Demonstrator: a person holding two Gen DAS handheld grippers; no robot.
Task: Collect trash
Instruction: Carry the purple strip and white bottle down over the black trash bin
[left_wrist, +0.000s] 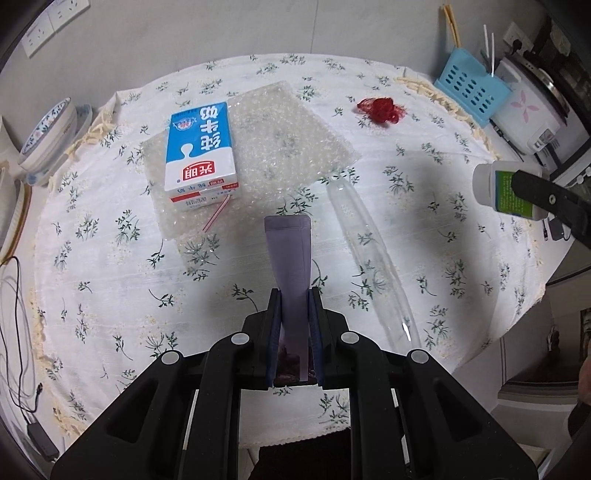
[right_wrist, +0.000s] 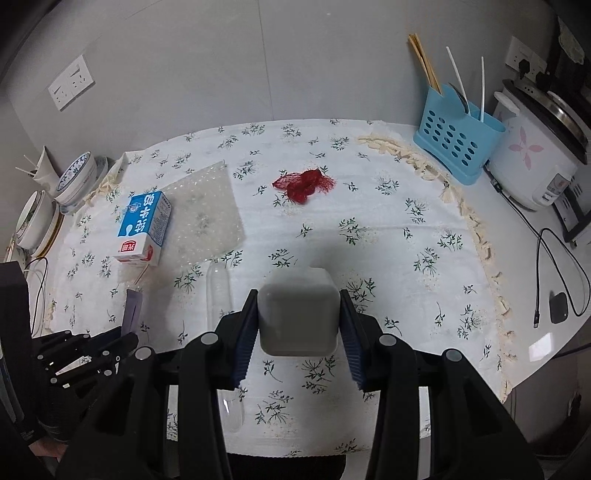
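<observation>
My left gripper (left_wrist: 294, 295) is pinching a flat purple sachet (left_wrist: 289, 254) between nearly closed jaws, above the floral tablecloth (left_wrist: 110, 295). My right gripper (right_wrist: 298, 317) is clamping a white bottle (right_wrist: 298, 314) partway open. At ten o'clock the milk carton (left_wrist: 201, 151) is lying on bubble wrap (left_wrist: 280, 140); red netting (left_wrist: 380, 109) is sitting at one o'clock

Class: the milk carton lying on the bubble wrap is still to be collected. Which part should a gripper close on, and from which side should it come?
Grip the milk carton across its two long narrow sides, near the middle, coming down from above. It lies flat on the bubble wrap, broad face up, so those sides are likely the reachable pair. Avoid the straw end.
</observation>
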